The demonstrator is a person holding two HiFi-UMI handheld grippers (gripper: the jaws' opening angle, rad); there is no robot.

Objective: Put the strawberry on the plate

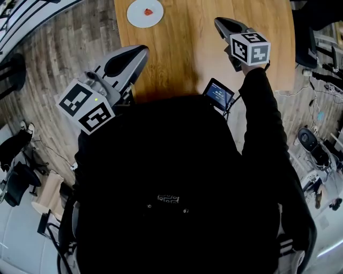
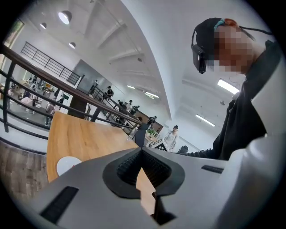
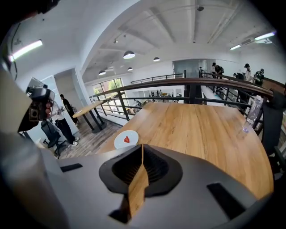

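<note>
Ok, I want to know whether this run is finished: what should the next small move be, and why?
Probably nothing more than lowering both tools to rest. The strawberry already lies on the plate, so the task looks done. The right tool and the left tool are both shut with nothing between their jaws, and both are held near the person, well apart from the plate.

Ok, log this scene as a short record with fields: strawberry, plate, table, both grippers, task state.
strawberry: red, lying on the plate, near its middle
plate: white, round, near the table's far left corner in the head view
table: light wood, carries the plate
left gripper: jaws shut, nothing between them, apart from the plate
right gripper: jaws shut, nothing between them, apart from the plate
task state: strawberry already on the plate, neither gripper touching it
</note>
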